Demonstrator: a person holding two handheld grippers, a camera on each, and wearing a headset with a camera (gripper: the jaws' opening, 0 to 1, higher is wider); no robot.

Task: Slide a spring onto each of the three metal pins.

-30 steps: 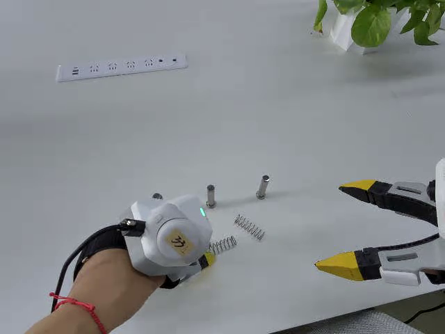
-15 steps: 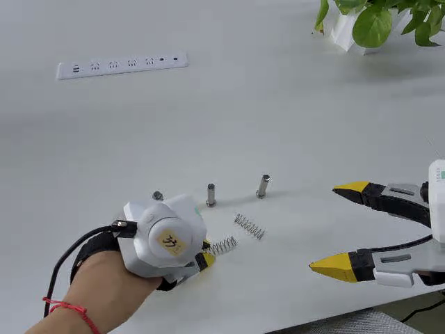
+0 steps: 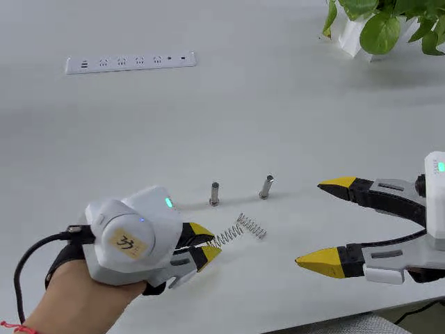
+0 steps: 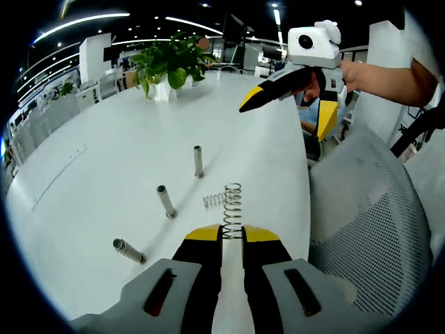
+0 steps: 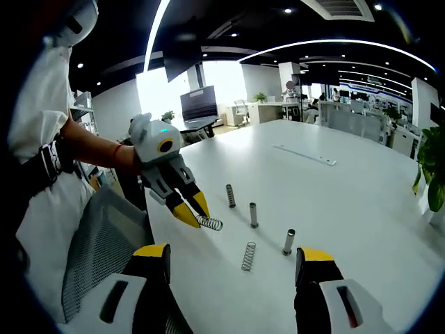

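The left gripper point(image 3: 208, 242) clamps a spring point(image 3: 226, 237) — the right gripper point(image 3: 309, 223) gapes wide. A loose spring point(image 3: 251, 226) lies near two bare pins point(image 3: 215, 193); power strip point(image 3: 131, 62), plant point(image 3: 379, 21) beyond.

Beyond the middle pin point(image 3: 214, 193) the table point(image 3: 278, 104) lies bare as far as the power strip point(image 3: 131, 62); beside it stands a second pin point(image 3: 266, 186), and on its near side lies a loose spring point(image 3: 250, 225).
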